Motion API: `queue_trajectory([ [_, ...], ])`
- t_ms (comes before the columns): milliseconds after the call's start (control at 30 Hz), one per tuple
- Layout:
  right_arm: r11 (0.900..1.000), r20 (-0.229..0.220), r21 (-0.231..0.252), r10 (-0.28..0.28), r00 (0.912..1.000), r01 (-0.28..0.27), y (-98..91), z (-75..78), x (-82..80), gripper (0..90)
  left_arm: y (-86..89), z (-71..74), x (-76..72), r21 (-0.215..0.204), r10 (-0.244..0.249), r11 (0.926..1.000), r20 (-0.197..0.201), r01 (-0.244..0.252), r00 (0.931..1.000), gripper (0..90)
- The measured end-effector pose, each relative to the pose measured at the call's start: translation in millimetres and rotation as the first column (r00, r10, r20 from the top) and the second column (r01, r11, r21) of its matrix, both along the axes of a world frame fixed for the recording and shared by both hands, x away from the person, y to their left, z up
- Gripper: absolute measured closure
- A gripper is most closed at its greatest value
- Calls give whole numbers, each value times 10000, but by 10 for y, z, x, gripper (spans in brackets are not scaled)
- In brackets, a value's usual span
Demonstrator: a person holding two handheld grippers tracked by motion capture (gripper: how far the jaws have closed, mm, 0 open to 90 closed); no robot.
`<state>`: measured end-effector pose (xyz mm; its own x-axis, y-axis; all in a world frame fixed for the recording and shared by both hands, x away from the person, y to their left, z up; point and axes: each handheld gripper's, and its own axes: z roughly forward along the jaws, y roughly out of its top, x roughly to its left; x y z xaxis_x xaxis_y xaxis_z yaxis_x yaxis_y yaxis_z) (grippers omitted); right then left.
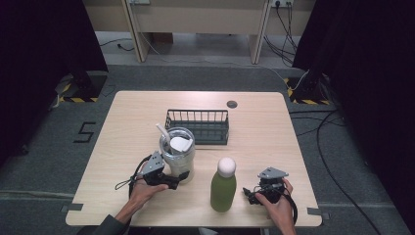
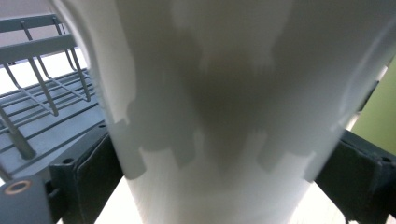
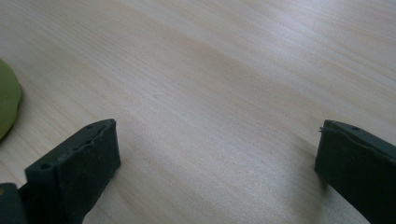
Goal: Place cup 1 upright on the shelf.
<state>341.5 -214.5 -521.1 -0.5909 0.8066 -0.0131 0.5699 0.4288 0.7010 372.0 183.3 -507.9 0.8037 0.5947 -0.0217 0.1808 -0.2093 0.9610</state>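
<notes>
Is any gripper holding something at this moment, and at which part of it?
The left gripper holds the clear cup by its lower body, one jaw on each side. The right gripper is open over the table, holding nothing.

1. a pale wooden desk [image 1: 122, 147] fills the middle of the frame, on grey carpet.
2. a black wire basket [image 1: 198, 126] stands at the desk's centre.
3. a clear cup [image 1: 177, 159] with a straw stands just below-left of the basket.
4. a green bottle [image 1: 223, 186] with a white cap stands lower centre.
5. a small dark disc [image 1: 232, 104] sits near the upper edge.
</notes>
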Motion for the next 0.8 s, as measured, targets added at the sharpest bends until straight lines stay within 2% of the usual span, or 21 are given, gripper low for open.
queue_trajectory([
  [400,10000,-34,35,-3,10000,3,4,0,-3,4,-38,-18,42,-321,13,9995,93,-10,10000,102],
  [800,10000,6,12,82,10000,-82,3,0,0,4,-44,-15,41,-332,86,9994,176,-80,9998,110],
])
